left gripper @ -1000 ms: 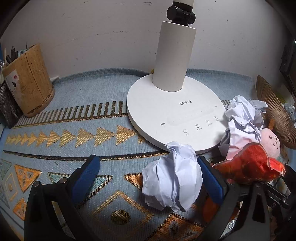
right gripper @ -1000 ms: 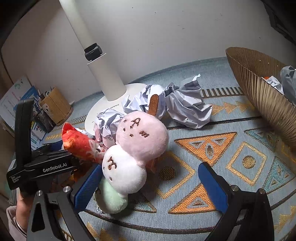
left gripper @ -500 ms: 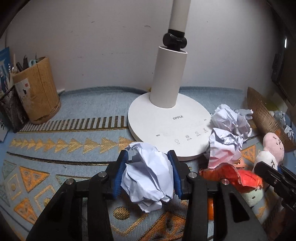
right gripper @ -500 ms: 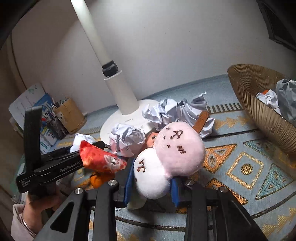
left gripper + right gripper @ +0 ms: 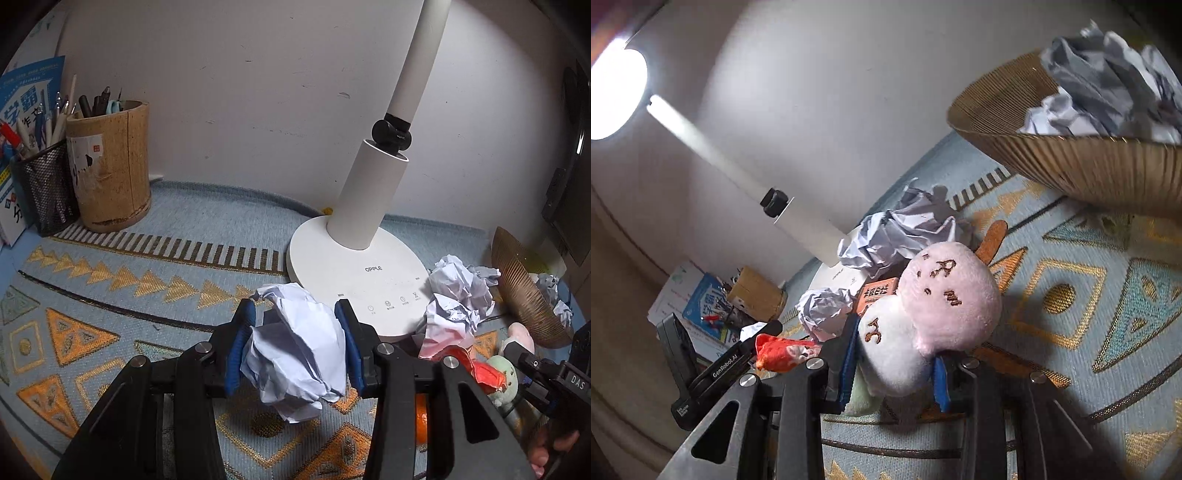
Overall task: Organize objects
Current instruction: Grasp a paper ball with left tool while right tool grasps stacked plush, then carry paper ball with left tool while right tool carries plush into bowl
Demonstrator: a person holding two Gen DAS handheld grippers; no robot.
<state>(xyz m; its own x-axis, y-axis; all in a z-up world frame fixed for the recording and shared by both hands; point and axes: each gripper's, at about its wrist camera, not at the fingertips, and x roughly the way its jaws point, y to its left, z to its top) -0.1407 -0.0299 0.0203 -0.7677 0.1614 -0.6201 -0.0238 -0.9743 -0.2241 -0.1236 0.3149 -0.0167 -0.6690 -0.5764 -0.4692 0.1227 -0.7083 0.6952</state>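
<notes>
The left gripper (image 5: 295, 347) is clamped on a crumpled paper ball (image 5: 295, 350) above the patterned mat (image 5: 110, 295), its lower half cut off by the frame. The right gripper (image 5: 894, 365) squeezes a plush toy (image 5: 923, 314) whose green end is mostly hidden behind the pads. Only the right view shows the paper filling the gold bowl (image 5: 1071, 162); only the left shows the pen holders (image 5: 110, 170).

Both hand-held tools share one build. The left black plastic two-finger gripper (image 5: 295, 341) has angular arms with triangular cut-outs, round silver screw heads at the pivots and blue rubber pads (image 5: 236, 354) lining its fingertips. The right black plastic two-finger gripper (image 5: 894, 363) looks the same. White "GenRobot.AI" lettering runs along the left tool's side, and "DAS" shows on the right tool's body.
</notes>
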